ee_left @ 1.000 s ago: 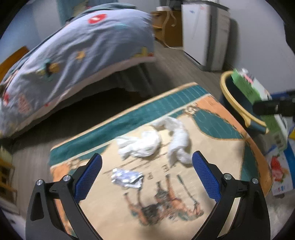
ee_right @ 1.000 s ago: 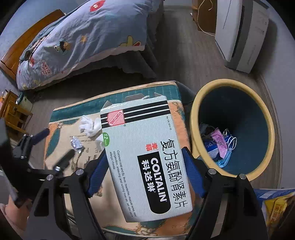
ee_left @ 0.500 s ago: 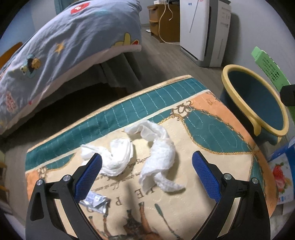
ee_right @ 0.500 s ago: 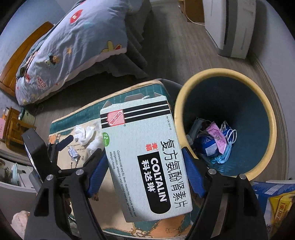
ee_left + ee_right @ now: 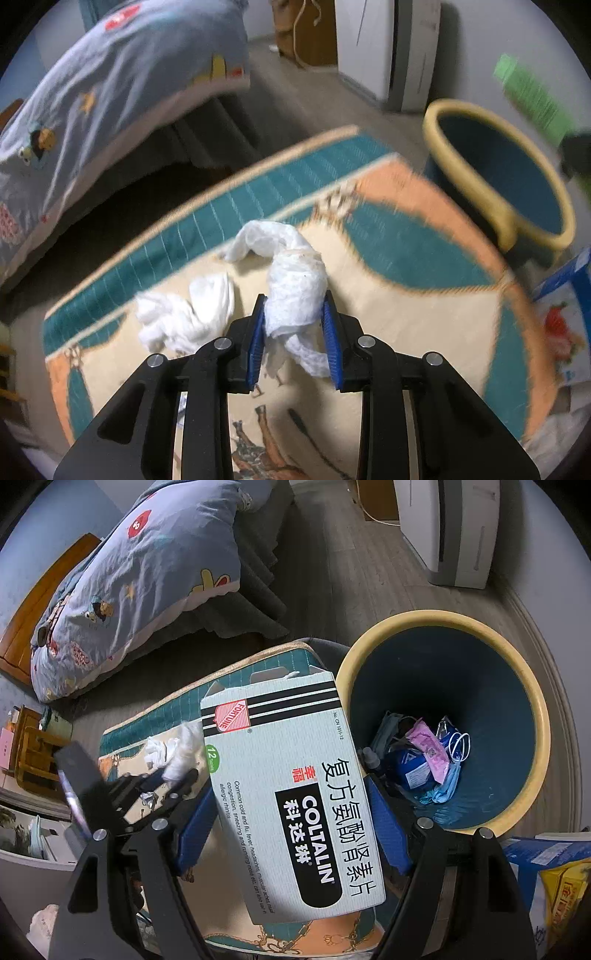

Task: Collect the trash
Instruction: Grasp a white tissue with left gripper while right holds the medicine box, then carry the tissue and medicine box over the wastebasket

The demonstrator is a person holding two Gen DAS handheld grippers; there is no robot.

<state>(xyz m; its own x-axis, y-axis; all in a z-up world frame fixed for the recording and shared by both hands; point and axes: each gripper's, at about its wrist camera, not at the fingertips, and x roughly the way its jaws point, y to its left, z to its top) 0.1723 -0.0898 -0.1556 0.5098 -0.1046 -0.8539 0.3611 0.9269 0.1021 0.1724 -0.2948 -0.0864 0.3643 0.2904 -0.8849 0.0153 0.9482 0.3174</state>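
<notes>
On the patterned mat (image 5: pixel 413 317) beside the bed (image 5: pixel 122 85), my left gripper (image 5: pixel 293 332), wide open a moment ago, has now closed on the twisted tissue (image 5: pixel 295 284). A second crumpled tissue (image 5: pixel 188 314) lies just left. My right gripper (image 5: pixel 291 812) still clamps the medicine box (image 5: pixel 291 786) just short of the bin (image 5: pixel 532 686), so both pieces look ready to drop.

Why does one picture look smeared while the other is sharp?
Left wrist view: motion blur smears the rug and bin, though the gripped tissue stays crisp. Right wrist view: sharp; the box print is readable, fisheye bending the room's edges.
</notes>
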